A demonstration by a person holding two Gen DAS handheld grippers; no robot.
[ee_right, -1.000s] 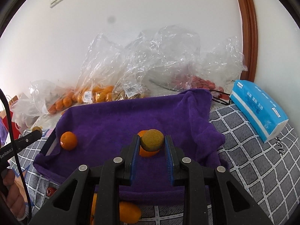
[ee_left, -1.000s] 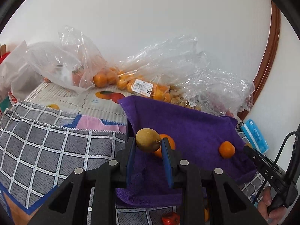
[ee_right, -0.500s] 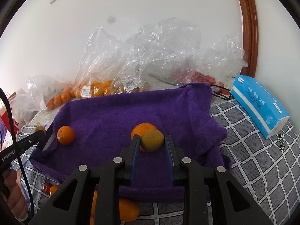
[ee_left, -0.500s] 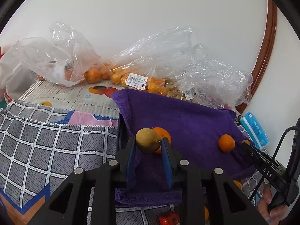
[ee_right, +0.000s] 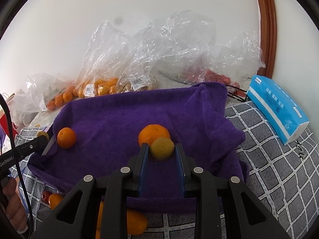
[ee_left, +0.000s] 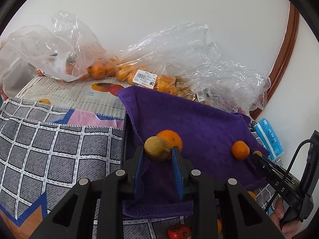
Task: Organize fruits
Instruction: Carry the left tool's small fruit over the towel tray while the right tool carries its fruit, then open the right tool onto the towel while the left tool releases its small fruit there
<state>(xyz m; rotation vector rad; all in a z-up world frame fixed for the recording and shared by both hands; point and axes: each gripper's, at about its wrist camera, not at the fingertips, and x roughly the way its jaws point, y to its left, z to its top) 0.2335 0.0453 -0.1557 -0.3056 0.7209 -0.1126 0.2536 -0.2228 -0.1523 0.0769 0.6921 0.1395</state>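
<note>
Both tongs clenched: left tongs (ee_left: 158, 153) on round matte yellow-green fruit (ee_left: 157, 148), right tongs (ee_right: 161, 149) on dull olive fruit (ee_right: 161, 148), above fuzzy purple towel (ee_right: 123, 115).

Between the left claw's (ee_left: 158, 153) blue-lined black fingers sits a dull yellow-brown fruit (ee_left: 157, 149), and the right claw (ee_right: 161, 151), black with the same blue lining, frames an olive-yellow fruit (ee_right: 161, 149). Just beyond each claw lies a bright orange (ee_right: 154, 134) on a deep purple towel (ee_right: 123, 115), with a smaller mandarin (ee_right: 66, 137) of the same bright orange farther to the right claw's left. Beside the towel, the cloth (ee_right: 279, 169) is grey with a white grid, and to the right claw's far right a tissue pack (ee_right: 277, 107) is sky blue with white edges and print.
</note>
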